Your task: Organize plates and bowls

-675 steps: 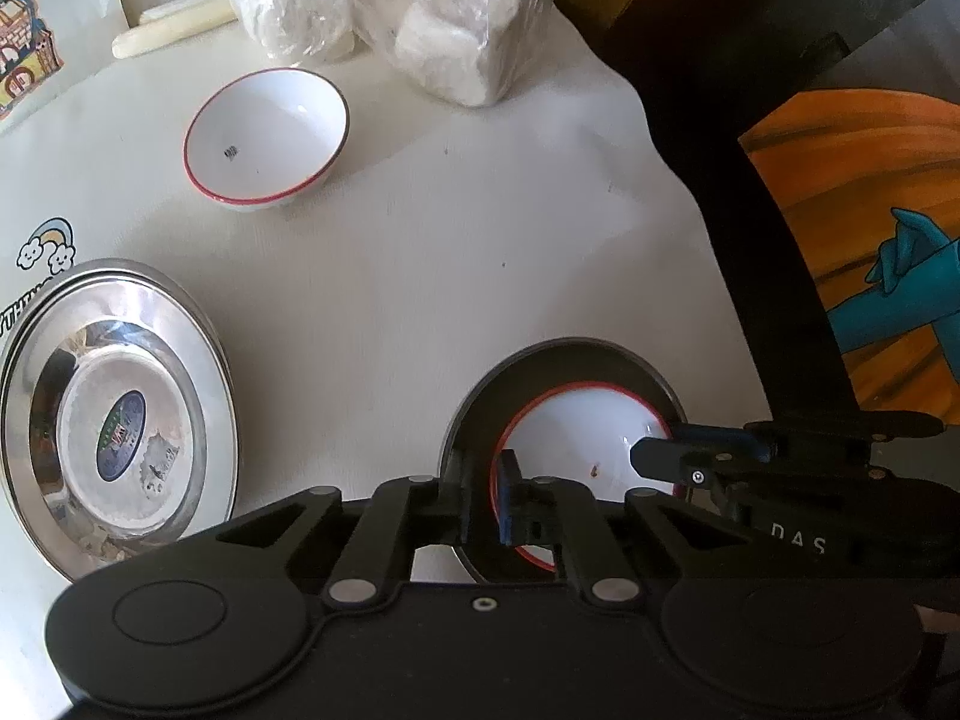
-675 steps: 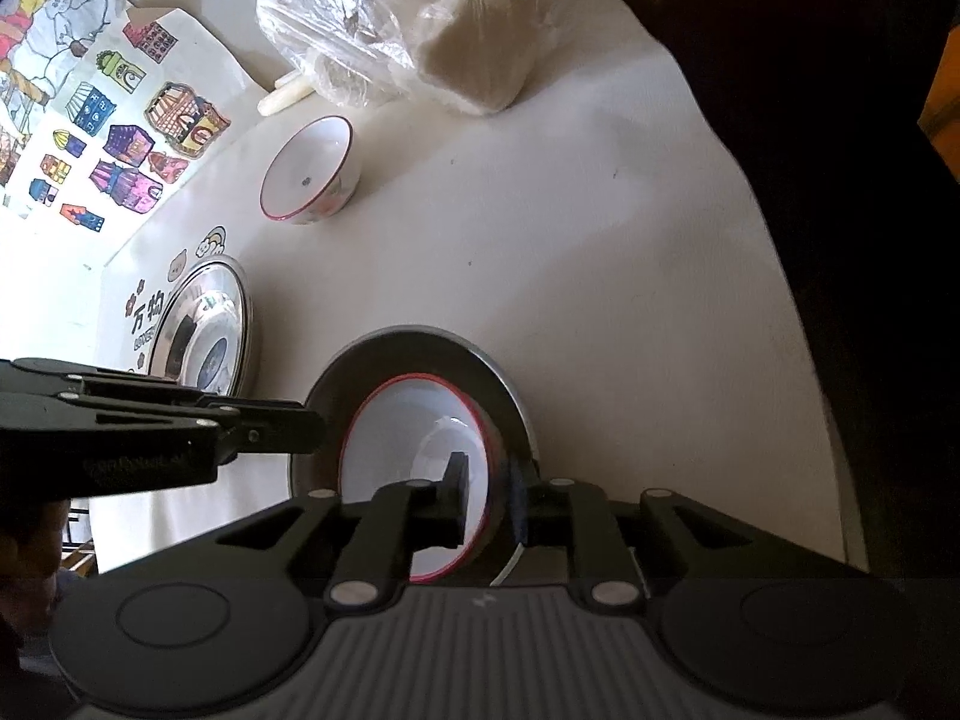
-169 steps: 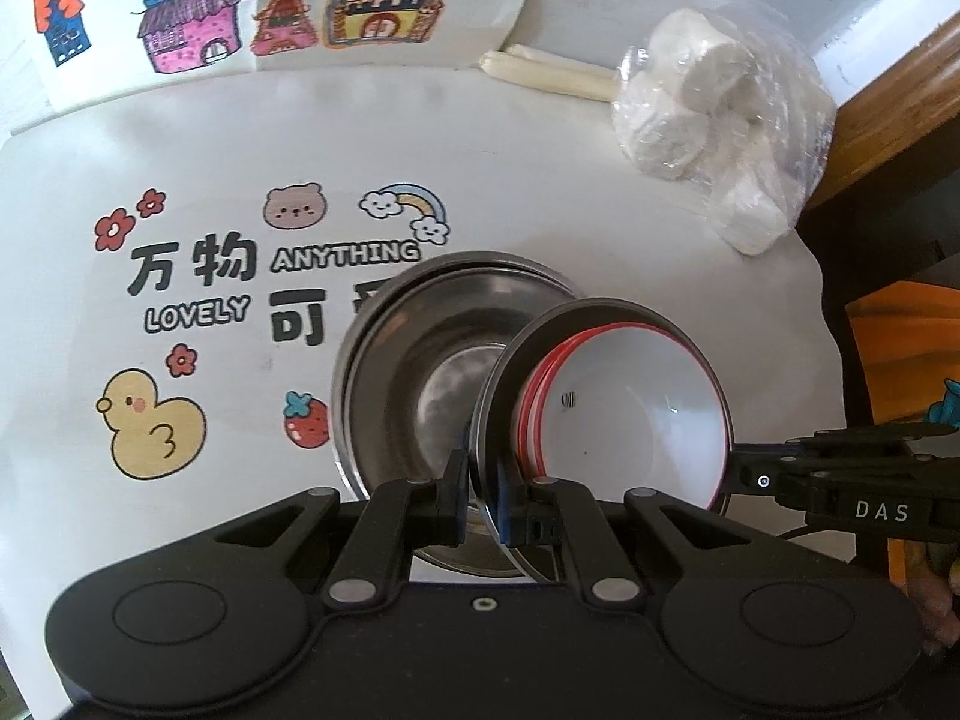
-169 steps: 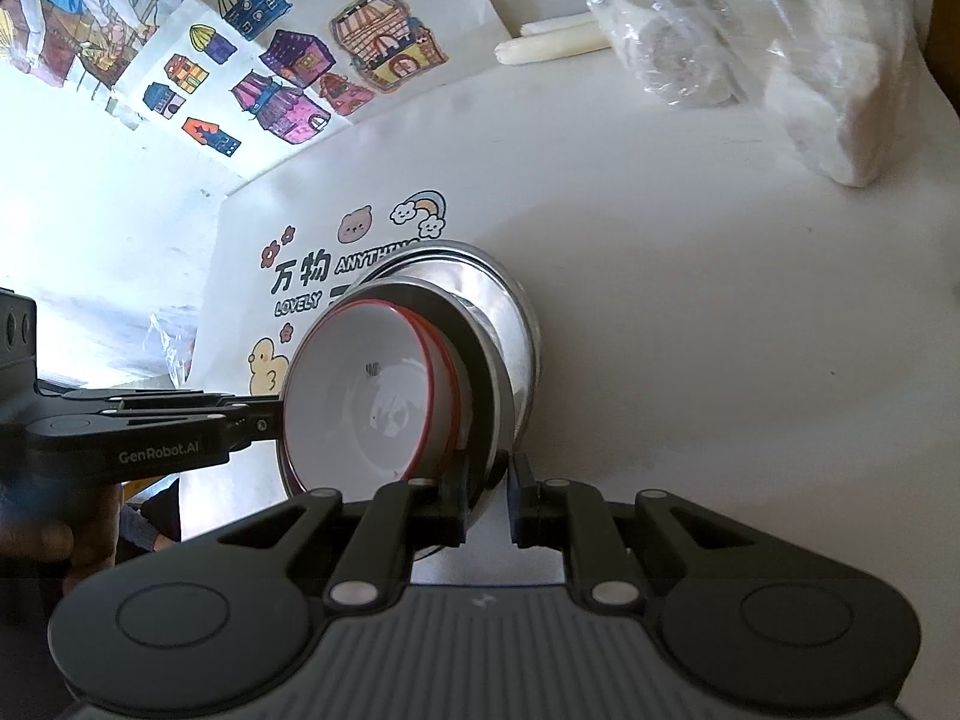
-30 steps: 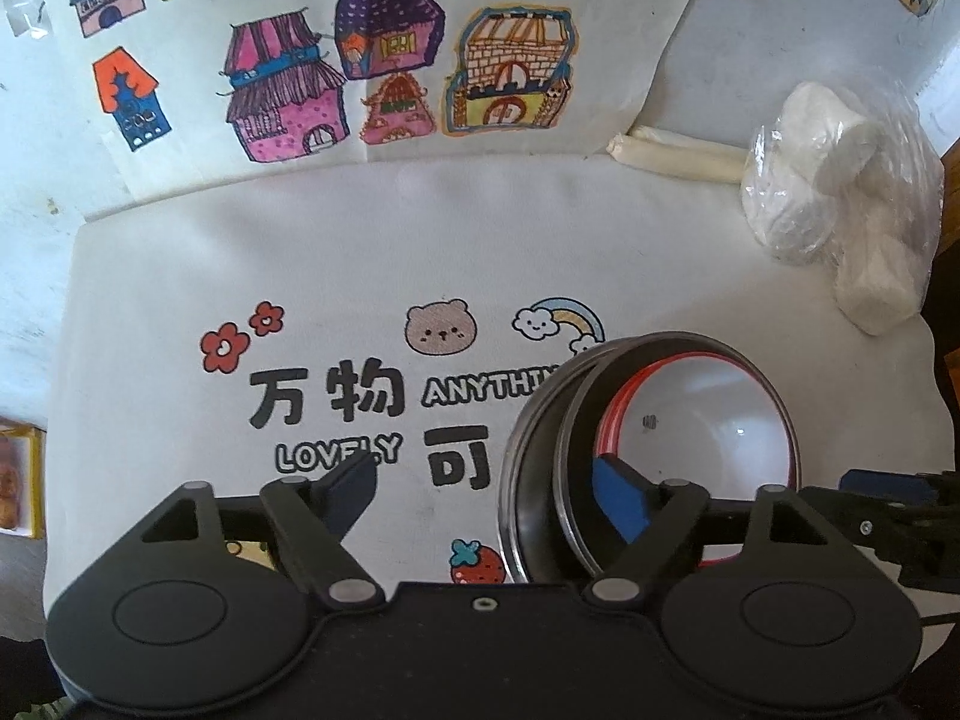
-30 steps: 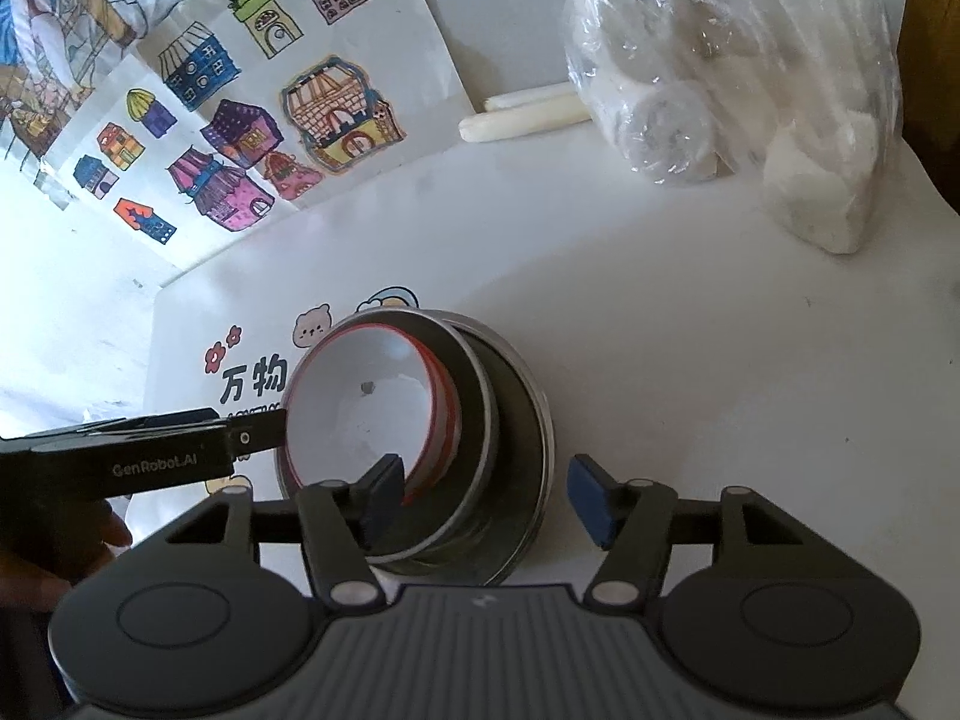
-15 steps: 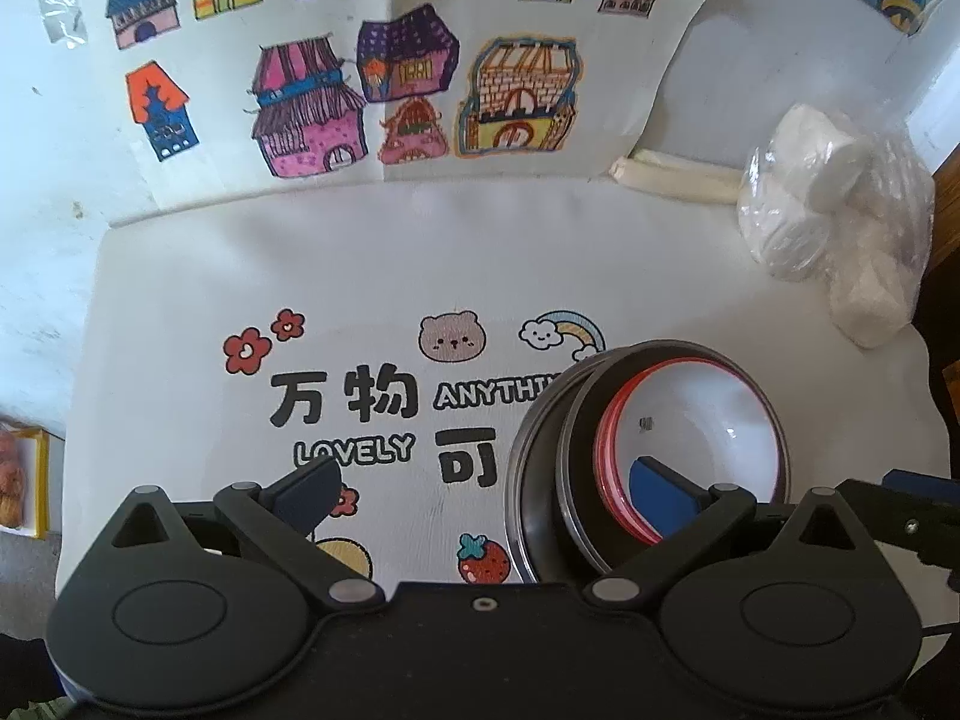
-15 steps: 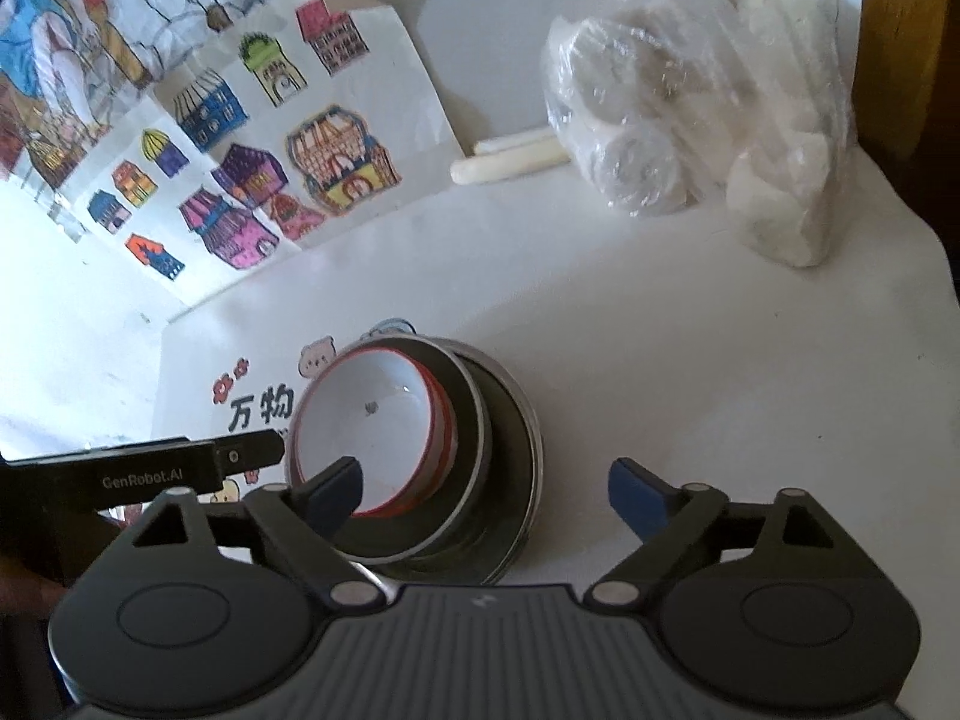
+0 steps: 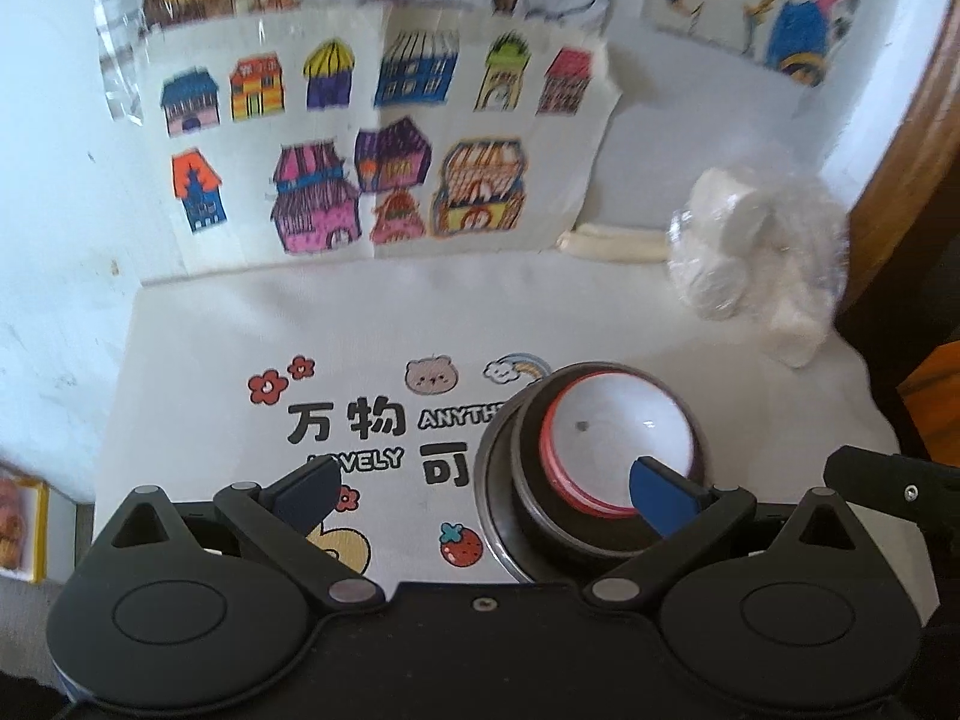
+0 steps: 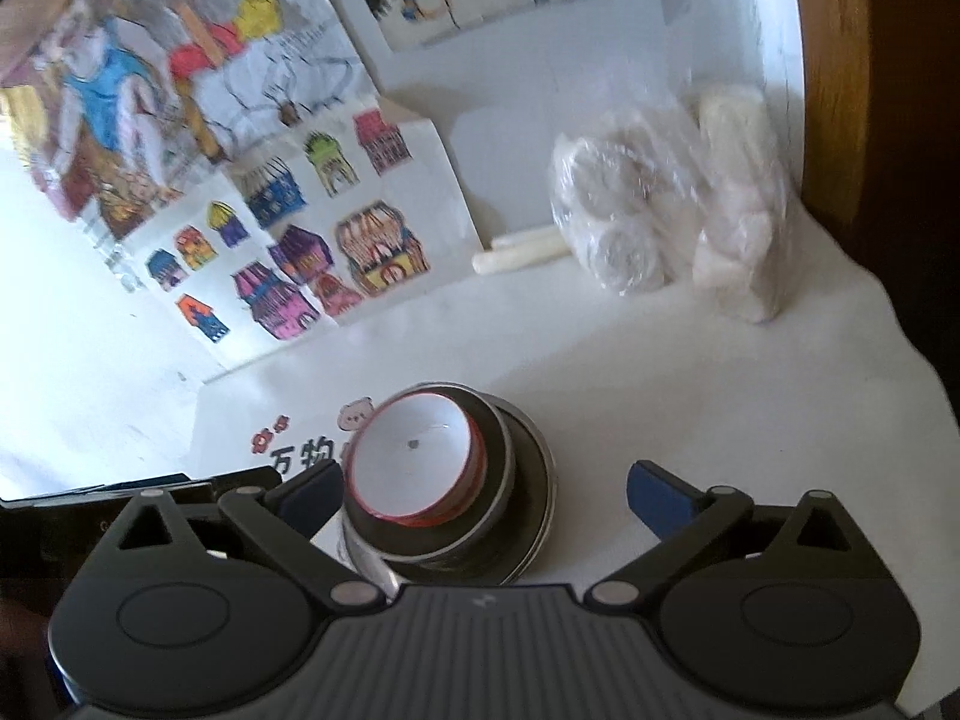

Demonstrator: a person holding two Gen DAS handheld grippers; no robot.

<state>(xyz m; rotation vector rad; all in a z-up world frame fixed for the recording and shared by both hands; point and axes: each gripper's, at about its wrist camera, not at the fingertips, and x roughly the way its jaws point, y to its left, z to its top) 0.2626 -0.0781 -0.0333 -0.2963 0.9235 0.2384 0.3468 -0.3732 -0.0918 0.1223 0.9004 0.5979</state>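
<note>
On the printed table cloth (image 9: 240,330) stands one stack: white red-rimmed bowls (image 9: 618,438) nested in dark steel plates (image 9: 498,516). My left gripper (image 9: 486,489) hangs above and in front of the stack, open, with nothing between its blue pads. In the right wrist view the same bowls (image 10: 414,456) and steel plates (image 10: 534,516) lie below my right gripper (image 10: 483,492). Its jaws are opening wide and touch nothing. Each gripper's tip shows at the edge of the other's view.
A clear bag of white rolls (image 9: 756,258) and two white sticks (image 9: 612,246) lie at the back right by the wall. Drawings of houses (image 9: 372,180) lean against the wall. A wooden frame (image 10: 834,90) bounds the right side.
Both grippers have spread their jaws wider and drawn back and up from the stack, which now looks smaller. The stack has stayed in place on the cloth.
</note>
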